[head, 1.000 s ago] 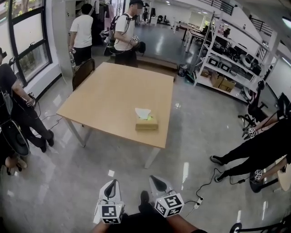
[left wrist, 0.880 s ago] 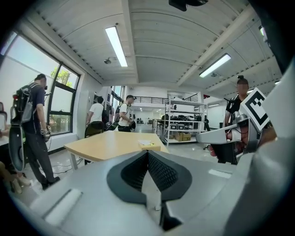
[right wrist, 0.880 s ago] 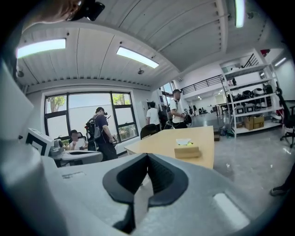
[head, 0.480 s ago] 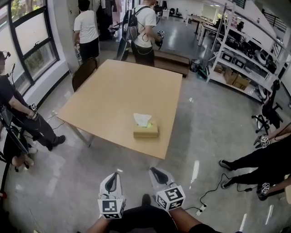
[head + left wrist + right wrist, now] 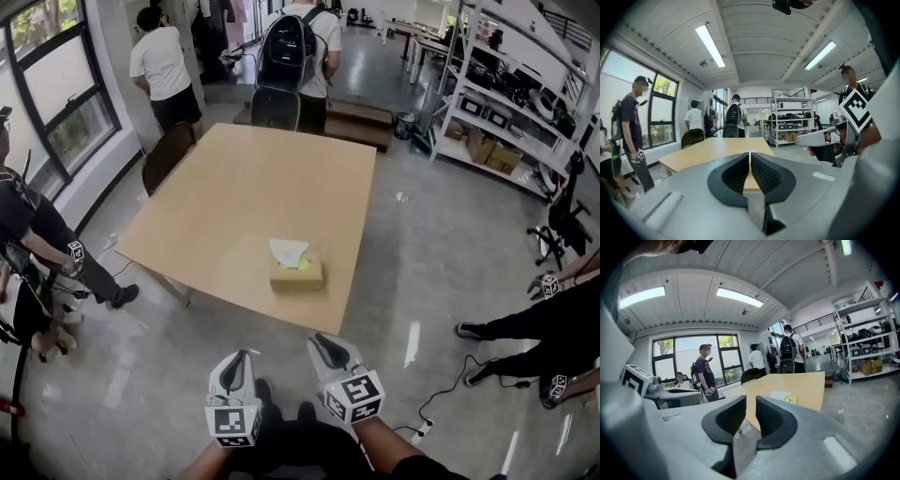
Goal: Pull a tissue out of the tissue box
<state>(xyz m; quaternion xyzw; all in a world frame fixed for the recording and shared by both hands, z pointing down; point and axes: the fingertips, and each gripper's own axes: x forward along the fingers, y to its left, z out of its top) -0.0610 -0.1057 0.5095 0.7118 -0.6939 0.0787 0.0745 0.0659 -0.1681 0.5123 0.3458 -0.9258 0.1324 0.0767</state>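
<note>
A tan tissue box [image 5: 297, 275] with a white tissue [image 5: 288, 251] sticking up from its top stands near the front edge of a wooden table [image 5: 253, 206]. The box [image 5: 794, 401] shows small and far ahead in the right gripper view. Both grippers hang over the floor, well short of the table. My left gripper [image 5: 239, 361] is shut with nothing between its jaws [image 5: 750, 164]. My right gripper [image 5: 327, 344] has its jaws opening, a narrow gap between them [image 5: 751, 414], and holds nothing.
A dark chair [image 5: 169, 155] stands at the table's left side and another [image 5: 275, 106] at its far end. Several people stand around: two beyond the table [image 5: 300, 47], one at the left [image 5: 37, 253], seated legs at the right [image 5: 534, 328]. Metal shelving [image 5: 506, 94] lines the right wall.
The table and tissue box have come closer as both grippers moved forward over the floor. The right gripper's jaws have parted a little. The person beyond the table turned away.
</note>
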